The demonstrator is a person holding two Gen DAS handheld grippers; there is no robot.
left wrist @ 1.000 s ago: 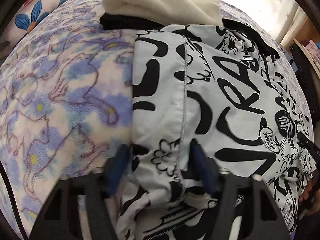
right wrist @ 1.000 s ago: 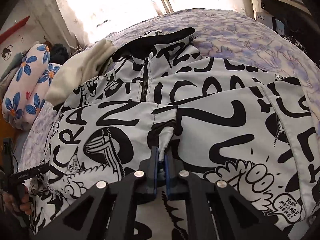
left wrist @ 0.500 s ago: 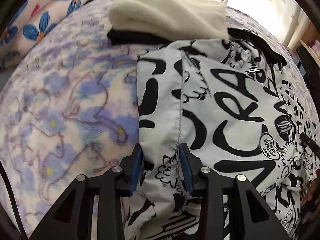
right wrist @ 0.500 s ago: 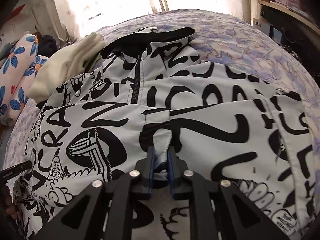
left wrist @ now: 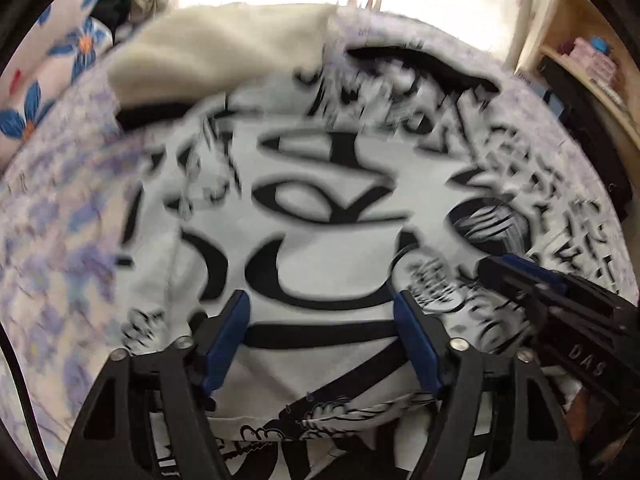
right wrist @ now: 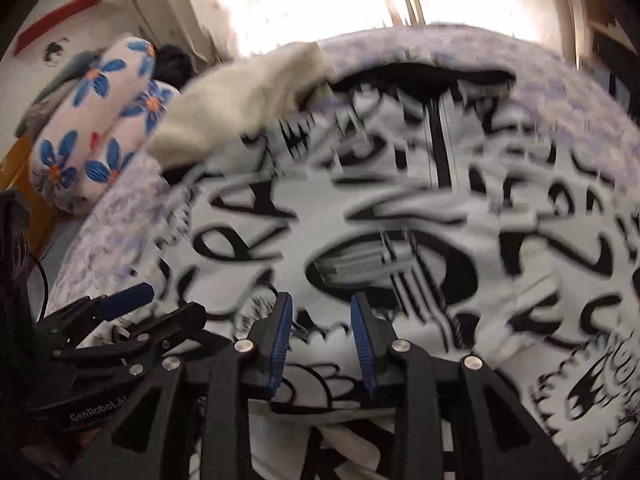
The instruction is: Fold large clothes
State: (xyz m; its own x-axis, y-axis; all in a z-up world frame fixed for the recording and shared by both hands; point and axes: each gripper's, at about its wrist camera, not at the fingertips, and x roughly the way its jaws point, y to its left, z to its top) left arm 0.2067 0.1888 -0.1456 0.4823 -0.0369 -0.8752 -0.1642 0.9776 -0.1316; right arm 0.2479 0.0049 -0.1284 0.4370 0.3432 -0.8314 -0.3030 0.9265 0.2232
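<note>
Jacket (left wrist: 320, 208): black-and-white printed, spread flat on the flowered bedspread (left wrist: 60, 240), beneath both grippers.
Left gripper (left wrist: 322, 340): jaws opening, fabric lying below the blue pads, nothing pinched.
Right gripper (right wrist: 322, 340): jaws opening, jacket under the fingers, released.
Cream garment (left wrist: 216, 60): folded, beyond the jacket's collar.

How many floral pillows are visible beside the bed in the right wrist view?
2: one floral pillow lies at the left edge beside the bed; a second is tucked behind it, mostly hidden. More may lie out of view.
</note>
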